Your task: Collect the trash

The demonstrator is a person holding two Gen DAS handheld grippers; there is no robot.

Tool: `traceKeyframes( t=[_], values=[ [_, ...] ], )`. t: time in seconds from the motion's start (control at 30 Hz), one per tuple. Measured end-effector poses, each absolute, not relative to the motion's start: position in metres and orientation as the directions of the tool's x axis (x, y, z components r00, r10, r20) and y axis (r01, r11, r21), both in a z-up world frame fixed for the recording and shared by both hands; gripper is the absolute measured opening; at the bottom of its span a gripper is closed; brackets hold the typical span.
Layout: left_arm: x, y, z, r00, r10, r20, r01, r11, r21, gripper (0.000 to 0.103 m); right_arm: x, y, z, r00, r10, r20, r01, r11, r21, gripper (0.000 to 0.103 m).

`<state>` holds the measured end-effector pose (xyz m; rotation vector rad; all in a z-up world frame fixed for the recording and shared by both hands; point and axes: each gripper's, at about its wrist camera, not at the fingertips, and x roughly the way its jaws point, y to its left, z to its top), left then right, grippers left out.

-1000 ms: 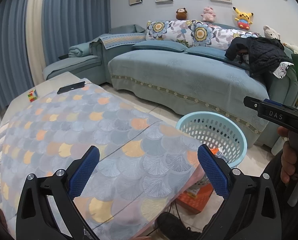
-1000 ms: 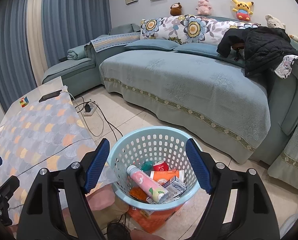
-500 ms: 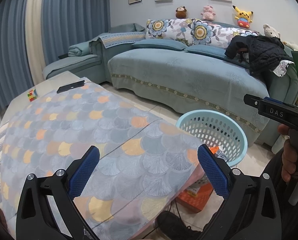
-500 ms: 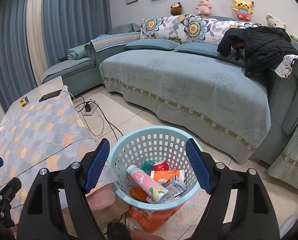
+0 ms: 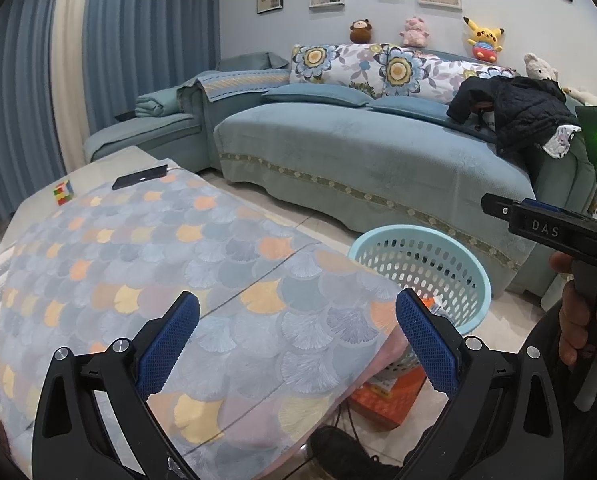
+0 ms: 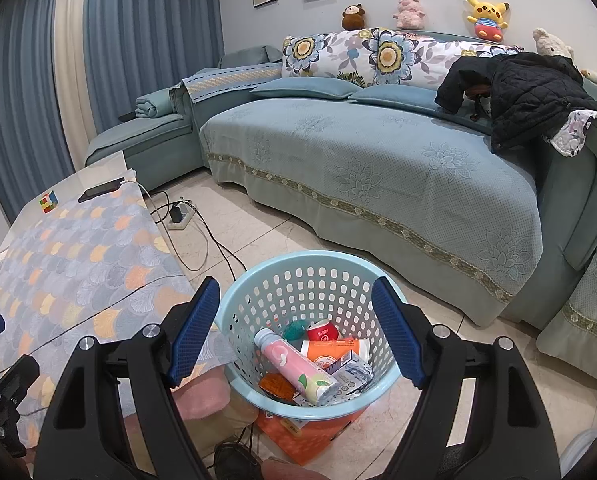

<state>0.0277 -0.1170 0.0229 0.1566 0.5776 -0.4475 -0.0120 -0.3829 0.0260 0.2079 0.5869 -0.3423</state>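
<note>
A light blue perforated basket (image 6: 298, 264) stands on the floor by the table's corner; it also shows in the left wrist view (image 5: 450, 240). It holds trash: a pink bottle (image 6: 298, 370), a red can (image 6: 322, 330), an orange-and-white cup (image 6: 330, 350), a small carton (image 6: 350, 370) and an orange wrapper (image 6: 276, 386). My right gripper (image 6: 296, 330) is open and empty, held above the basket. My left gripper (image 5: 296, 346) is open and empty above the table's near end.
The table wears a scale-patterned cloth (image 5: 138, 260); a phone (image 5: 140, 176) and a colour cube (image 5: 62, 192) lie at its far end. An orange box (image 6: 298, 436) sits under the basket. A power strip with cables (image 6: 178, 216) lies on the floor. A blue sofa (image 6: 378, 160) stands behind.
</note>
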Motion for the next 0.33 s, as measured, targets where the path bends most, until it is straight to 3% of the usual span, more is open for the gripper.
traceKeyframes(
  t=[0.33],
  values=[
    [0.0318, -0.1157, 0.0199, 0.744, -0.342, -0.574, 0.440, 0.898, 0.034, 0.095, -0.0118, -0.3819, 0.0250, 0.778, -0.255, -0.574, 0.372, 0.923, 0.095, 0.074]
  ],
)
